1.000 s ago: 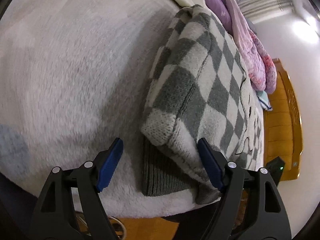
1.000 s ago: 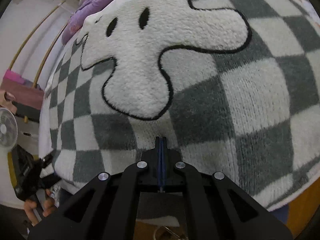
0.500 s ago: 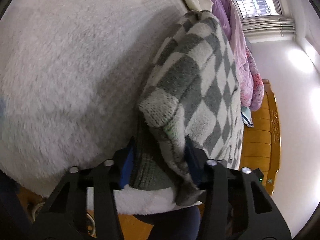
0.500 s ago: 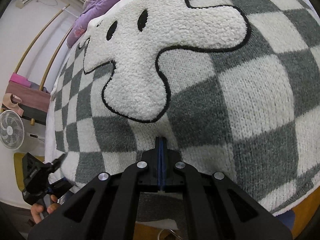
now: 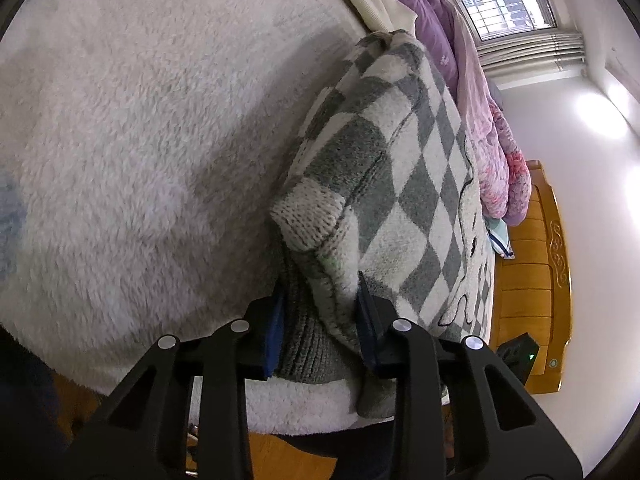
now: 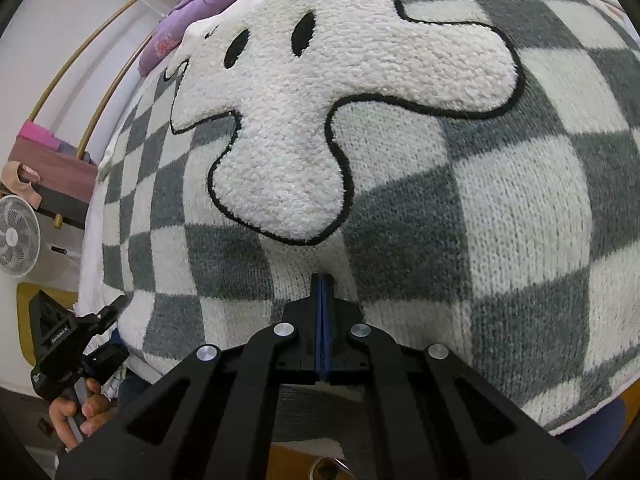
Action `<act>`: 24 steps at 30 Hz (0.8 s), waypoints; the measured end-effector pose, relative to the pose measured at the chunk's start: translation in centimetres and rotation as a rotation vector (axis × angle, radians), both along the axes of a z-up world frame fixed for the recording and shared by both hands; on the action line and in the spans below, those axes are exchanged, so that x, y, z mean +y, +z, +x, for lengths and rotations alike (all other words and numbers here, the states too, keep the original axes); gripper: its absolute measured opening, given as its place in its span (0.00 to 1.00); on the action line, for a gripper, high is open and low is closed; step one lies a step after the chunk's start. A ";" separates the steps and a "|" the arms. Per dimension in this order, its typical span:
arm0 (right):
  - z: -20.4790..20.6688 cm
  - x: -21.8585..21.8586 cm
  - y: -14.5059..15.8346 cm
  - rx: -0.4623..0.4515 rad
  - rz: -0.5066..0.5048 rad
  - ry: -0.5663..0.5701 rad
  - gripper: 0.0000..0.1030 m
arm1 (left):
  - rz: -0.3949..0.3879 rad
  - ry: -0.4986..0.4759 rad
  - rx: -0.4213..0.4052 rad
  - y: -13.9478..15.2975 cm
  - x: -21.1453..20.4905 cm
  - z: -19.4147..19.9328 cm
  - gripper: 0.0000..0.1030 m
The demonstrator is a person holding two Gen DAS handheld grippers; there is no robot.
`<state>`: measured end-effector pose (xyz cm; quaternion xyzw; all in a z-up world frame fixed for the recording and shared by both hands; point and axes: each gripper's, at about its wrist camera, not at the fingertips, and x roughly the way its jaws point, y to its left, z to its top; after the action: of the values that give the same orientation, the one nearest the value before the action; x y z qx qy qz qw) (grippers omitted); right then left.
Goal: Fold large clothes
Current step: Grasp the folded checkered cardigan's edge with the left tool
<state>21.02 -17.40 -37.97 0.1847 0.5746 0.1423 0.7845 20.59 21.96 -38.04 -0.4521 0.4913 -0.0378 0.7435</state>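
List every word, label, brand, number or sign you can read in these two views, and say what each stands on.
White lettering on the side of the left tongs, seen in the right wrist view: too small and blurred to read.
Checked sweater: a cartoon face patch only, no words.
Nothing else carries text.

A fluffy white plush bedspread [image 5: 132, 128] covers the bed, and a rumpled purple and pink quilt [image 5: 492, 128] is heaped along its far side. Beyond it a barred window [image 5: 504, 4] lets in daylight, with pale pleated curtains below. A carved orange wooden headboard [image 5: 536, 280] stands against the plain white wall [image 5: 592, 208], where a bright glare shows. On the other side, a white standing fan [image 6: 18, 236] stands by the wall, with long bamboo poles [image 6: 80, 56] leaning above it.
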 end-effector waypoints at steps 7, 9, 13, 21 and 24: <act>-0.1 -0.1 -0.1 -0.008 -0.020 0.003 0.00 | 0.000 0.002 -0.029 0.9 -0.4 0.0 0.25; -0.1 0.2 0.0 -0.013 -0.037 0.006 0.00 | 0.014 -0.006 -0.053 1.4 -0.6 -0.1 0.24; -0.6 0.4 0.5 0.008 -0.044 0.000 0.00 | 0.063 -0.046 -0.139 3.7 -1.3 -0.1 0.22; -1.1 0.5 -0.4 0.026 -0.028 -0.012 0.00 | 0.126 -0.161 -0.261 9.5 -4.4 0.9 0.20; -1.4 0.5 0.2 -0.032 0.000 0.010 0.01 | 0.140 -0.198 -0.295 11.8 -6.3 1.7 0.20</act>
<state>19.60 -16.92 -37.80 0.1795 0.5630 0.1494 0.7928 22.34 15.70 -26.28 -0.3384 0.4202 -0.1424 0.8298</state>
